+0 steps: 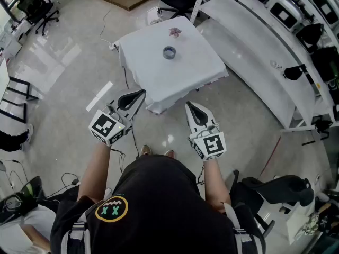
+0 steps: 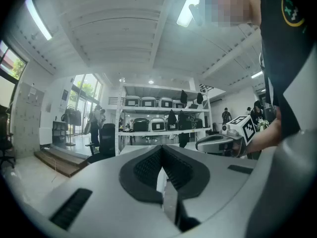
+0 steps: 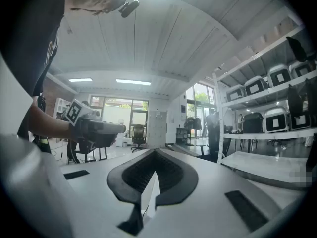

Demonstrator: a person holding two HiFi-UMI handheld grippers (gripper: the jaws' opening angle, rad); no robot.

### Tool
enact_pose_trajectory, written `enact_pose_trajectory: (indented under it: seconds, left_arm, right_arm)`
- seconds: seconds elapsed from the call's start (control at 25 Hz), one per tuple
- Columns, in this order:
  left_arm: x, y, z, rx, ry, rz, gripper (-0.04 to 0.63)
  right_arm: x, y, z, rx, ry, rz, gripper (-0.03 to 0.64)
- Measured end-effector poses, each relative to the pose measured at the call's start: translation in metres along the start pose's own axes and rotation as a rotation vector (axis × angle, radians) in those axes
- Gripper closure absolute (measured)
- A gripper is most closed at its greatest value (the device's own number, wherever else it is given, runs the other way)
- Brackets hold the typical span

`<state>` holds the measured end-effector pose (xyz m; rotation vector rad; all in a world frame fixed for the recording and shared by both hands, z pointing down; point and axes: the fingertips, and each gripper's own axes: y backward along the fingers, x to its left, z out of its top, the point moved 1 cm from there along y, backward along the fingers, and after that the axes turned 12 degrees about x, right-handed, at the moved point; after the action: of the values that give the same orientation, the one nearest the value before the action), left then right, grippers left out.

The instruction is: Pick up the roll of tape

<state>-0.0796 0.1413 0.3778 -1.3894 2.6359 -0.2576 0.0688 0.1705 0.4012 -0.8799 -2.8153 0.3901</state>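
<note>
**A:** Head view first. Where is the tape?
**B:** The small grey-blue roll of tape (image 1: 169, 52) lies flat near the middle of the white-clothed square table (image 1: 201, 70). It is well apart from the left gripper (image 1: 140, 94) and the right gripper (image 1: 190, 107), both held level short of the table.
**A:** Left gripper view?
**B:** Its ribbed black pads (image 2: 146, 167) meet, with nothing between them.
**A:** Right gripper view?
**B:** Likewise pressed together and empty.
**A:** The risk?
**B:** If the jaws arrive unopened, they'd probably shove the roll across the loose cloth instead of catching it.
</note>
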Motion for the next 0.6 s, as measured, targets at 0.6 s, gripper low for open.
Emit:
enact_pose_trajectory:
  seconds: [0.6]
  left_arm:
    - [0.0013, -0.0010, 0.0025, 0.004, 0.013, 0.011, 0.580]
  right_arm:
    - [-0.0025, 0.0016, 0.0025, -0.014, -0.031, 0.020, 0.597]
